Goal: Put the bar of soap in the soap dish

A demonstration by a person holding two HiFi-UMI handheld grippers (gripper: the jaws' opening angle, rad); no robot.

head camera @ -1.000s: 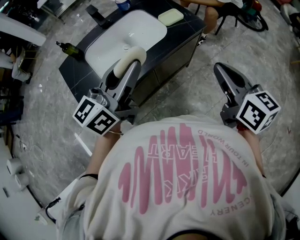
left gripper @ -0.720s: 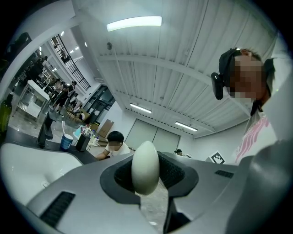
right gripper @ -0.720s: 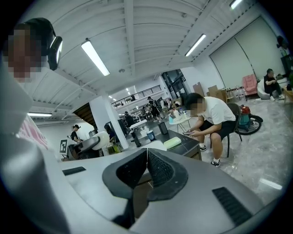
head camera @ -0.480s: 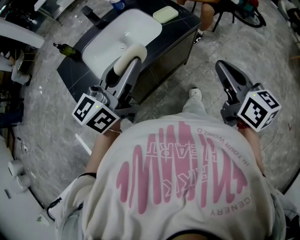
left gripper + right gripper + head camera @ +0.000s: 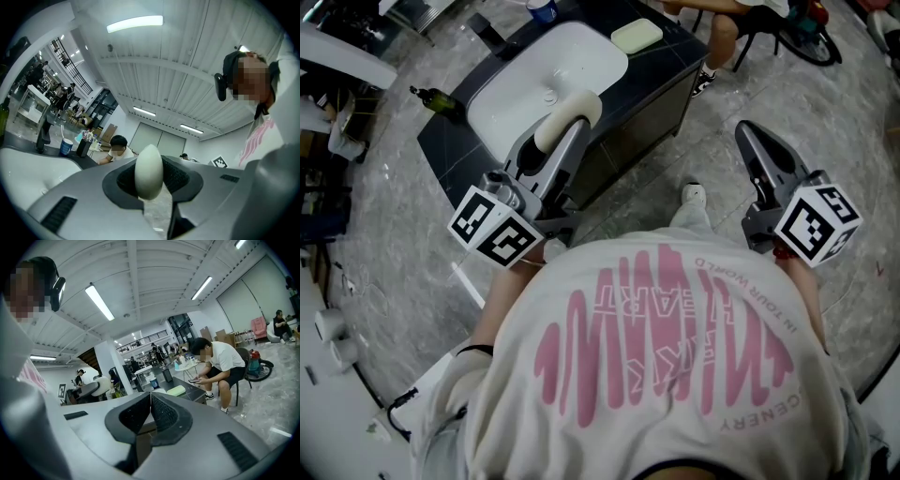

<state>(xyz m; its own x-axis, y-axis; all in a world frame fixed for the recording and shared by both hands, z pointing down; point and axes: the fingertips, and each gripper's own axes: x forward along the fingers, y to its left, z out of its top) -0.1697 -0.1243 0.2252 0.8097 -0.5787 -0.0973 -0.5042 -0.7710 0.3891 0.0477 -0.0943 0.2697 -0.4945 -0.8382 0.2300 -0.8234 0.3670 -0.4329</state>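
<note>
Left gripper (image 5: 570, 127) is grasping the cream oval bar of soap (image 5: 149, 171) edge-on between its pads, on the near side of the white rectangular sink basin (image 5: 581, 56). Right gripper (image 5: 748, 136) is clenched on nothing, well right of the sink. The pale green rounded-rectangle soap dish (image 5: 637, 36) sits just past the sink's far right corner.

To do it well: carry the soap across the sink, keep the squeeze steady since the bar is likely slippery, and lower it onto the dish before releasing.

Only the head view shows soap and dish together. The left gripper view shows pad contact but no dish. The right gripper view shows the dish side-on.
</note>
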